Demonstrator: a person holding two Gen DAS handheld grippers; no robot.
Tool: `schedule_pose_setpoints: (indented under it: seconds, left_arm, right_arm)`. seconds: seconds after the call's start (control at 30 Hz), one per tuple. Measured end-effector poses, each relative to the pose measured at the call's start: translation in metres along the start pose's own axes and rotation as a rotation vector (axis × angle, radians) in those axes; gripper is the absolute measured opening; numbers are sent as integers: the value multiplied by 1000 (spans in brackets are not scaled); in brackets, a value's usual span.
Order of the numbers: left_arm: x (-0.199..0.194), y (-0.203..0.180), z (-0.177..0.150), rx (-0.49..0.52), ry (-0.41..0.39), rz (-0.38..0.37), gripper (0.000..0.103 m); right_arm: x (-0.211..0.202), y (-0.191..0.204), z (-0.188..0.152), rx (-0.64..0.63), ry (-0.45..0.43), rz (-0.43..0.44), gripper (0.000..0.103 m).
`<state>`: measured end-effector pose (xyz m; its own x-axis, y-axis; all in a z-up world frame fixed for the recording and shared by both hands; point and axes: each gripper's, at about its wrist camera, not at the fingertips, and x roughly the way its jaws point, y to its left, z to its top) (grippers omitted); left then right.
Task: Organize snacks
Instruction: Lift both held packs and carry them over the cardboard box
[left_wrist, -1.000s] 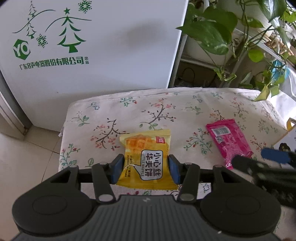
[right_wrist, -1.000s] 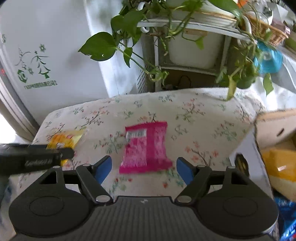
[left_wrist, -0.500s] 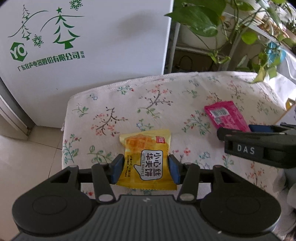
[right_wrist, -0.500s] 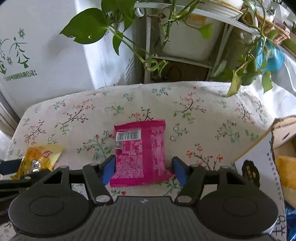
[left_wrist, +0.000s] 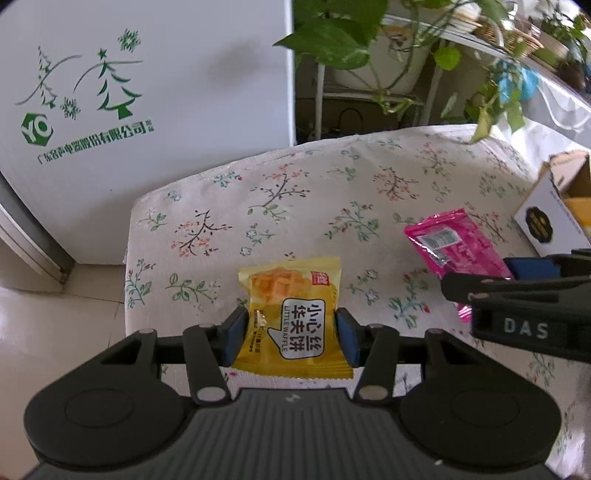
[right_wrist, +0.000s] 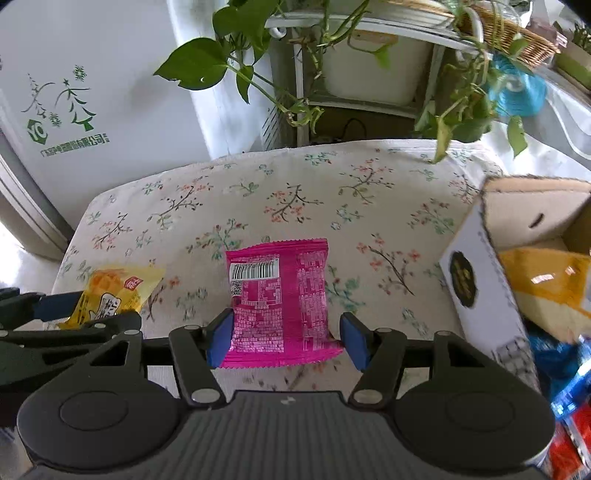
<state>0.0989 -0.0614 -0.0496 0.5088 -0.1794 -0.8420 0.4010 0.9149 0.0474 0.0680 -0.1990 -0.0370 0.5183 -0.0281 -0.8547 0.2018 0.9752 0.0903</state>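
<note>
Floral tablecloth (left_wrist: 369, 177) is bearing both snacks: left gripper (left_wrist: 291, 338) is pinching the yellow waffle packet (left_wrist: 293, 314) for lifting, while right gripper (right_wrist: 288, 341), jaws just closing, is squeezing the pink foil packet (right_wrist: 280, 299) beside the open cardboard box (right_wrist: 480, 280).

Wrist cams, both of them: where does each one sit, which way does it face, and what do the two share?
Left wrist: sits behind the left gripper, faces forward and down at the yellow waffle packet between its jaws; the right gripper shows at right.
Right wrist: sits behind the right gripper, faces down at the pink packet; the left gripper shows at left.
Shared: both packets, floral cloth, cardboard box, white fridge.
</note>
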Motion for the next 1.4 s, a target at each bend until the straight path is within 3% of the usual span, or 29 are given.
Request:
schedule_pose_setpoints:
  seconds: [0.63,0.9,1.17,1.4]
  left_arm:
    - [-28,-45,-39,99,30,-2,50]
    - [-38,-61,-47,110,14,24,50]
    - [-38,-76,-56,123,39,21,50]
    - [-39,-83,-61,121,49,9,50]
  right_arm:
    - [-52,-33,-46,-101,45,13,68]
    - [-49,-59,-55,-23,39,28,68]
    - [-46,-52,-53,-42,71,69,68]
    - [-56,-47,-55,-94,50,100,68]
